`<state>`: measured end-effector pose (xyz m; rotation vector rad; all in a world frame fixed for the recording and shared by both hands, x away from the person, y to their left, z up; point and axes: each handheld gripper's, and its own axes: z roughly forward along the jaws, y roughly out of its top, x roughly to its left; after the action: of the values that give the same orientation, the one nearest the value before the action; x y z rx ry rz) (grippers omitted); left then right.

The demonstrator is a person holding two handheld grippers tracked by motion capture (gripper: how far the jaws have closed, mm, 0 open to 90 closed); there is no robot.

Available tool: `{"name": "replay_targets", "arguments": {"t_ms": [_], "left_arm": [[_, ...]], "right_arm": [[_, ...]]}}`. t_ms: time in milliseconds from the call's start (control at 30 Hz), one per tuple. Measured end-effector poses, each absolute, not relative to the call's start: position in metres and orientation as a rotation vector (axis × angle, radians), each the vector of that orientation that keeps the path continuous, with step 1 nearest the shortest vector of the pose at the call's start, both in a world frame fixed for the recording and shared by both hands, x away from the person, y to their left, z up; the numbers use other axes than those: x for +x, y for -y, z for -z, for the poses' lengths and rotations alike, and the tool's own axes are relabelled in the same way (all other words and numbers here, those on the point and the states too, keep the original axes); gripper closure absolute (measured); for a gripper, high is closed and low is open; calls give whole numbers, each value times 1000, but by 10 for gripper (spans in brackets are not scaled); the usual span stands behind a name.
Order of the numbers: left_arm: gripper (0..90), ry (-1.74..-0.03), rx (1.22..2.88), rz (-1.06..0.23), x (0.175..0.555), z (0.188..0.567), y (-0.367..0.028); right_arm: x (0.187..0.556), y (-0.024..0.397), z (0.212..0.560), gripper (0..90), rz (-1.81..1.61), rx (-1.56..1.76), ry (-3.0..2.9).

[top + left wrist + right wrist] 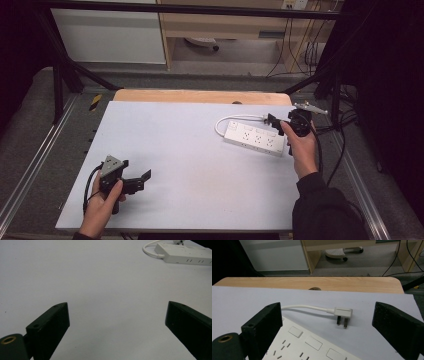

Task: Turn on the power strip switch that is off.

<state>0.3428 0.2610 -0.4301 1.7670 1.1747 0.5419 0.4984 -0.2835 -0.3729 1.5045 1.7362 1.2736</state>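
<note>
From the high view, a white sheet (190,165) covers most of a wooden table (200,96). A white power strip (253,137) lies flat on the sheet toward the far right, with its cord (235,120) looping off its left end. The person's right hand (302,150) holds the right gripper (276,124) just over the far end of the strip, its jaws apart with nothing between them. Well apart from it, at the near left, the left hand (100,210) holds the left gripper (145,176) low over the bare sheet, pointing right, jaws spread and empty.

In the left gripper view, the two black jaws stand wide apart over plain white sheet (100,285), holding nothing. The power strip (185,253) sits far off at the upper right, its cord (150,248) curling at its left.

In the right gripper view, the jaws are again wide open and empty. The power strip (309,345) lies just below and between them, sockets facing up. Beyond it the cord (304,307) runs to a white plug (343,312) lying on the sheet (242,300) between the jaws, its pins pointing toward the camera. The table's wooden edge (312,282) runs behind.
</note>
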Motion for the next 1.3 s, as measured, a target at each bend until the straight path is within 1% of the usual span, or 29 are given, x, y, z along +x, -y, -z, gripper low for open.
{"name": "replay_targets", "arguments": {"t_ms": [100,233,367,400,433,500,533,633,667,700,733,800,833,900,933,1133,1200,1300], "left_arm": [[54,-1174,1769,-541,343,430,-261],[54,-1174,1769,-541,343,430,-261],[54,-1174,1770,-539,343,430,-261],[54,-1174,1769,-536,343,430,-261],[53,-1175,1772,-537,343,430,-261],[54,-1172,1768,-536,343,430,-260],[54,-1172,1768,-536,343,430,-260],[53,-1174,1766,-538,343,430,-261],[54,-1171,1768,-537,343,430,-261],[54,-1171,1768,-537,343,430,-261],[54,-1170,1770,-536,343,430,-260],[54,-1168,1770,-535,343,430,-260],[54,-1168,1770,-536,343,430,-260],[54,-1167,1769,-534,343,430,-260],[54,-1166,1769,-534,343,430,-260],[53,-1159,1775,-530,343,430,-259],[54,-1159,1777,-530,343,430,-259],[54,-1160,1772,-537,342,429,-260]], "right_arm": [[502,285,375,123,-1301,1544,-1726],[508,285,380,182,-1281,1560,-1735],[512,284,383,306,-1265,1565,-1754],[512,284,383,306,-1265,1565,-1754],[513,283,386,364,-1262,1562,-1767],[515,281,388,409,-1253,1553,-1774],[515,281,388,409,-1253,1553,-1774],[516,279,390,483,-1245,1549,-1781],[518,277,392,531,-1249,1545,-1782],[518,277,392,531,-1249,1545,-1782],[519,276,393,575,-1259,1550,-1775],[520,275,395,615,-1250,1542,-1778],[520,275,395,615,-1250,1542,-1778],[520,273,397,665,-1247,1538,-1775],[521,273,398,705,-1230,1527,-1777],[522,273,400,754,-1206,1501,-1773],[522,273,401,789,-1208,1493,-1783],[523,272,403,819,-1218,1494,-1785]]}}
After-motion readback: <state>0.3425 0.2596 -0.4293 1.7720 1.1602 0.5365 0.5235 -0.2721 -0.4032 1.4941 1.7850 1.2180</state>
